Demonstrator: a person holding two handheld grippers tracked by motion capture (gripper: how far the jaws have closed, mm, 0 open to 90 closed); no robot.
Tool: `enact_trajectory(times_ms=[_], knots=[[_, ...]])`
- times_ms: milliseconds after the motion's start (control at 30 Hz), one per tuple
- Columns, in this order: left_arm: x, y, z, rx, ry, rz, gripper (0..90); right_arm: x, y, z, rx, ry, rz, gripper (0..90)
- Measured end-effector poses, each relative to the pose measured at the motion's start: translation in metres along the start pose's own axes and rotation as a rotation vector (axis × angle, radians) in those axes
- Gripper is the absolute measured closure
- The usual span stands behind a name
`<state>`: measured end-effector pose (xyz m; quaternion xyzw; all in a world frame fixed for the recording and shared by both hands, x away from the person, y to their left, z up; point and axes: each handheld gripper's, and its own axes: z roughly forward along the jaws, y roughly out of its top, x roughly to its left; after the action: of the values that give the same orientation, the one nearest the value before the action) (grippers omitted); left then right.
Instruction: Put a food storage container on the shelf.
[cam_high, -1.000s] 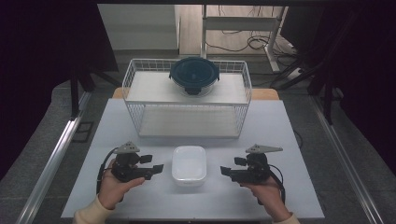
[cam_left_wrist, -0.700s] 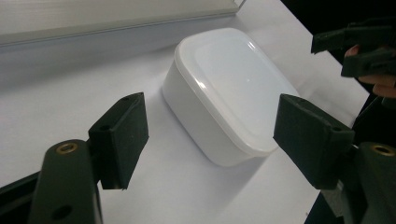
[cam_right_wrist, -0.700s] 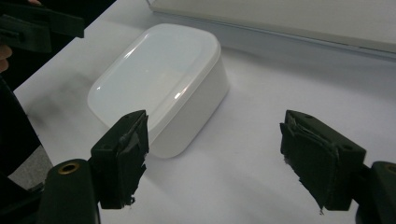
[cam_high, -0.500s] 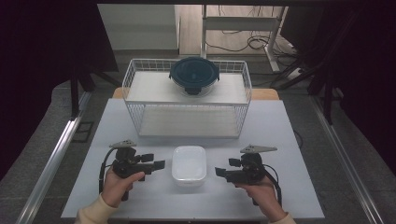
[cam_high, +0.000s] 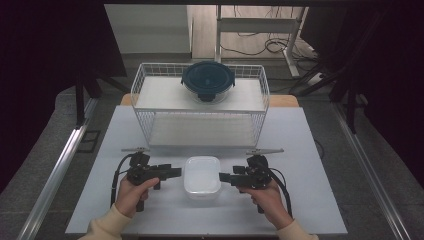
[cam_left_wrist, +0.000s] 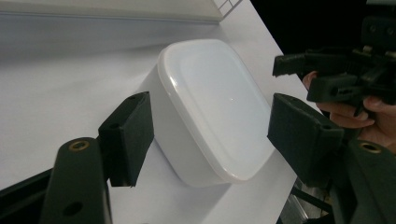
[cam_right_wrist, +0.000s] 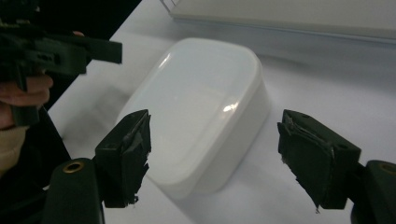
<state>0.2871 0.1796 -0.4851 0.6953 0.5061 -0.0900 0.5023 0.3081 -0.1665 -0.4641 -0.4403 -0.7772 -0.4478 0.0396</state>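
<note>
In front of me stands a white table (cam_high: 310, 150), its top pale and matte. Near my edge, about midway across, a white lidded container (cam_high: 202, 176) with rounded corners sits flat on the table; my left gripper view shows its lid (cam_left_wrist: 215, 107) glossy and shut. Farther back, a white wire basket (cam_high: 150, 95) rests on the table, reaching to the far edge. A pale board (cam_high: 165, 95) lies across the upper part of the basket, and on that board sits a round container with a dark blue lid (cam_high: 208, 79). Grey floor (cam_high: 45, 165) surrounds the table on both sides.
</note>
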Motion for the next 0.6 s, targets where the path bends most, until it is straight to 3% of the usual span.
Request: enact_trajectory(times_ms=[267, 400, 600], knots=[[0.007, 0.002, 0.011, 0.01, -0.006, -0.038, 32.4, -0.005, 0.003, 0.018, 0.036, 0.021, 0.05, 31.6], [0.012, 0.0, 0.016, 0.022, -0.036, -0.066, 35.2, -0.007, 0.003, 0.024, 0.043, 0.038, 0.059, 34.0], [0.01, -0.002, 0.019, 0.043, -0.04, -0.056, 41.7, -0.009, -0.001, 0.031, 0.06, 0.044, 0.076, 37.2]])
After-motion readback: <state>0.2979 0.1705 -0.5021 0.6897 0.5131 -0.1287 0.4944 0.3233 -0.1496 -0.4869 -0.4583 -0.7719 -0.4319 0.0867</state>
